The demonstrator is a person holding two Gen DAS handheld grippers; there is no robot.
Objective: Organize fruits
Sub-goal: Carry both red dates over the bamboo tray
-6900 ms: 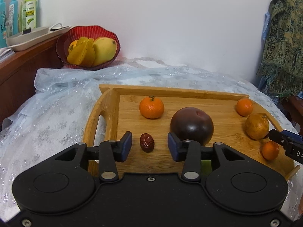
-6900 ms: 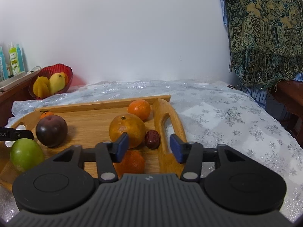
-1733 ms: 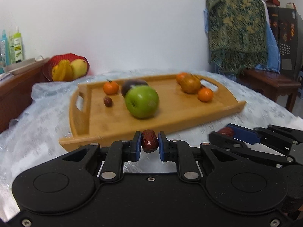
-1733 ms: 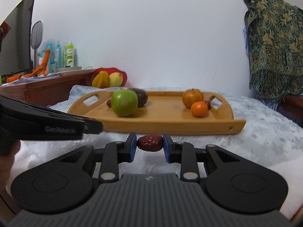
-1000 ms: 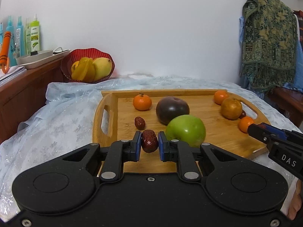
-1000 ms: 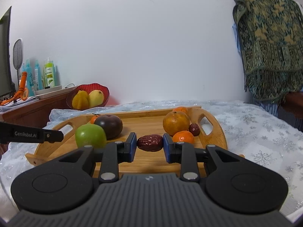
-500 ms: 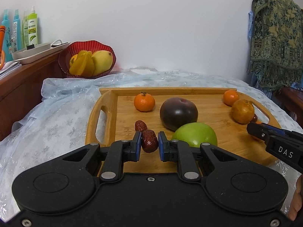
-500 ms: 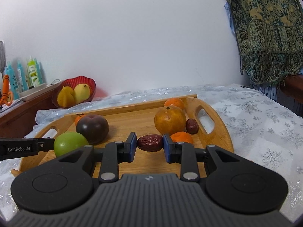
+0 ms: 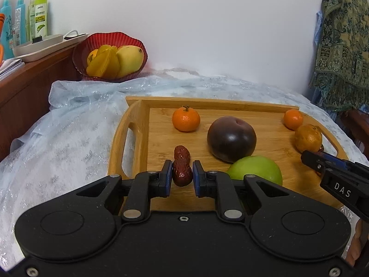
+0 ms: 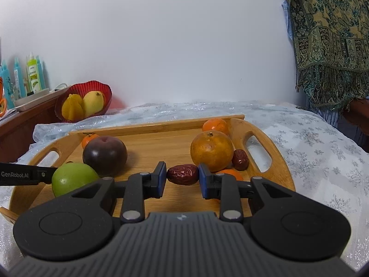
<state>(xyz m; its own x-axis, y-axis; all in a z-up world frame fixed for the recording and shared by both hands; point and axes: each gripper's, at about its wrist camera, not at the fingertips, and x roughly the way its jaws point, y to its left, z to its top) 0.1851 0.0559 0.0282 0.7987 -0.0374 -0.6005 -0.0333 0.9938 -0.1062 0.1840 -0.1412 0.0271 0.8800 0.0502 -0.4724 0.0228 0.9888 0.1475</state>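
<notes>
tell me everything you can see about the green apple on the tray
The green apple is round, smooth and evenly green with a soft sheen, no stem showing. It sits on the floor of the wooden tray, near its front edge, just in front of the dark plum; whether the two touch cannot be told. From the left wrist camera the apple is partly hidden behind the left gripper, which holds a red date and does not touch the apple.
</notes>
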